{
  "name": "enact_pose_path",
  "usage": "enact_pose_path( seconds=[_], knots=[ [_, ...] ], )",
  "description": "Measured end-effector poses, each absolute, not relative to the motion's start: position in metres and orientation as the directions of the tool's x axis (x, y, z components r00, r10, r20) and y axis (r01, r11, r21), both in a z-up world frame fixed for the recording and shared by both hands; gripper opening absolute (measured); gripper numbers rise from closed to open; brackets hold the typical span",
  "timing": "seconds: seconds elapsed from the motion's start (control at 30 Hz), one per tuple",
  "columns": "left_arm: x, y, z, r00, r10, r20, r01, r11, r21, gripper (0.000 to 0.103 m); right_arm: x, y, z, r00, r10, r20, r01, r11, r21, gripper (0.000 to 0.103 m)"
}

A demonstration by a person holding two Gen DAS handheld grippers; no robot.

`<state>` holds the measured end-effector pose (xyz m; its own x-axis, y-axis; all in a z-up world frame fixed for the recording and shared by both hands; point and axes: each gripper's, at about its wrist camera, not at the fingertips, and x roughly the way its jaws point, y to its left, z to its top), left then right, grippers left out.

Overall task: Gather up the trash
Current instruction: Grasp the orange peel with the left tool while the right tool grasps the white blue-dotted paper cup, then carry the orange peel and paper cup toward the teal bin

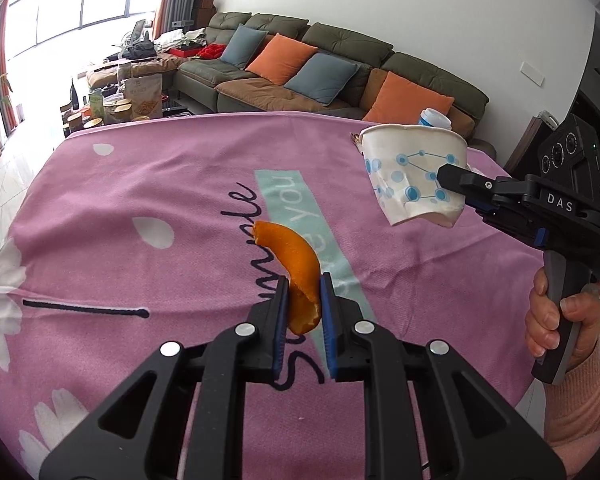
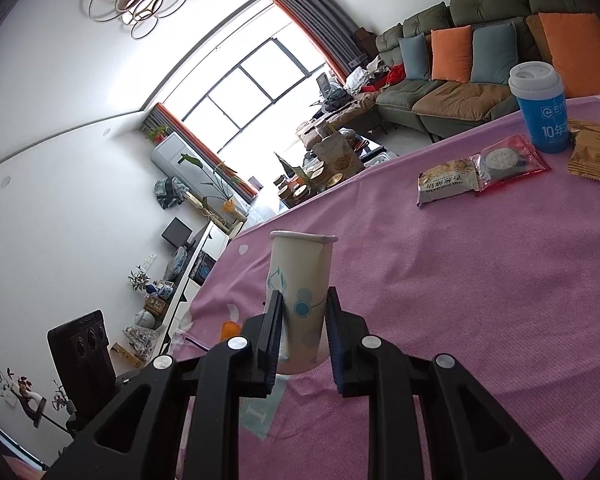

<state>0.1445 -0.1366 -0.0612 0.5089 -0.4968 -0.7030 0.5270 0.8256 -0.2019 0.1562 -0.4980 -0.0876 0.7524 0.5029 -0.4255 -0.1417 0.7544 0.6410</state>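
My left gripper (image 1: 304,294) is shut on a curved orange peel (image 1: 296,268) and holds it above the pink tablecloth (image 1: 140,200). My right gripper (image 2: 303,312) is shut on a crumpled white paper cup (image 2: 300,292) with blue dots and holds it upright off the table. In the left wrist view the cup (image 1: 412,176) hangs at the right, squeezed between the right gripper's fingers (image 1: 460,182). A bit of the peel (image 2: 230,330) shows at the lower left of the right wrist view.
A blue lidded cup (image 2: 540,108), a grey snack packet (image 2: 448,184), a red packet (image 2: 508,160) and a gold packet (image 2: 596,152) lie on the far side of the table. A green sofa (image 1: 340,68) with cushions stands behind. A cluttered coffee table (image 1: 120,104) is at the back left.
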Motion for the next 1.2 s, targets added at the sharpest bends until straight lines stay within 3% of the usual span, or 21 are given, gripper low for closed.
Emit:
enact_pose_path(
  seconds=[1.2],
  knots=[
    [0.078, -0.010, -0.041, 0.652, -0.369, -0.663, 0.332, 0.925, -0.188, 0.016, 0.146, -0.396, -0.080, 0.628, 0.643, -0.438, -0.330, 0.730, 0.598, 0.020]
  ],
)
